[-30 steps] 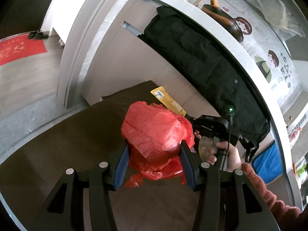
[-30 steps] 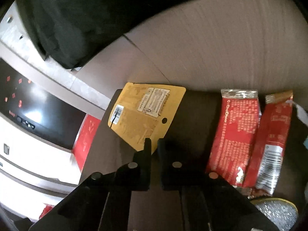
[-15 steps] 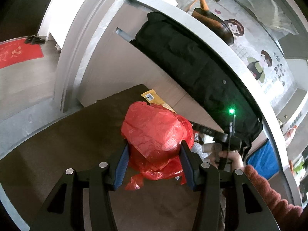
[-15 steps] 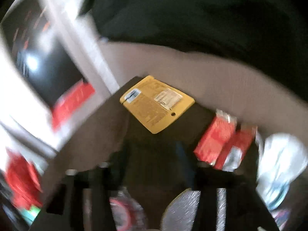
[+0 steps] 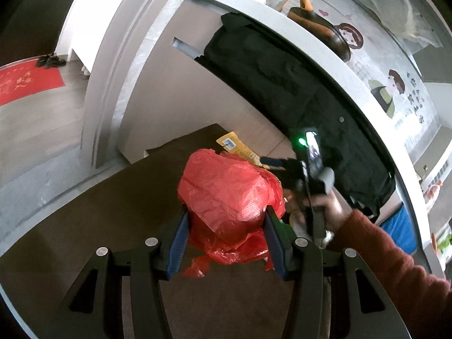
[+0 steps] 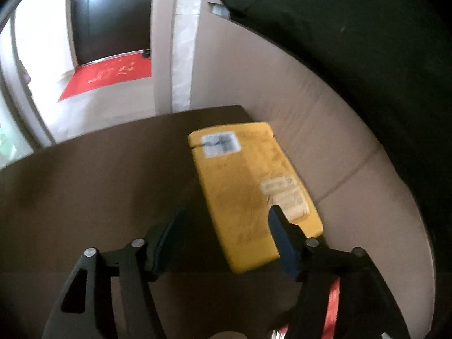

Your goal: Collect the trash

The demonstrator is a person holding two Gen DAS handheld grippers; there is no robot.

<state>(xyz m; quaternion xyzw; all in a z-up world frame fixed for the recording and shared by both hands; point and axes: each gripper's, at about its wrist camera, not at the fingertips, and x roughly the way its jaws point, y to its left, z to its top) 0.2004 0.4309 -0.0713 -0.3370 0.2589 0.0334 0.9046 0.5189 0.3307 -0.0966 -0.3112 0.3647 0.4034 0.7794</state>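
The main risk is a missed pick: the yellow packet (image 6: 248, 195) lies flat on the dark worktop (image 6: 84, 192) with its far side close to the beige wall (image 6: 353, 152), so a finger could skid over it or push it against the wall instead of getting under an edge. The right gripper (image 6: 228, 226) is spread wide, with nothing between its fingers; the packet sits just ahead and partly between them, nearer the right-hand finger. The view is blurred, so whether a fingertip already touches it is hard to say. The left gripper (image 5: 226, 237) pinches a crumpled red plastic bag (image 5: 228, 192) above the worktop; a loose grip could drop it.
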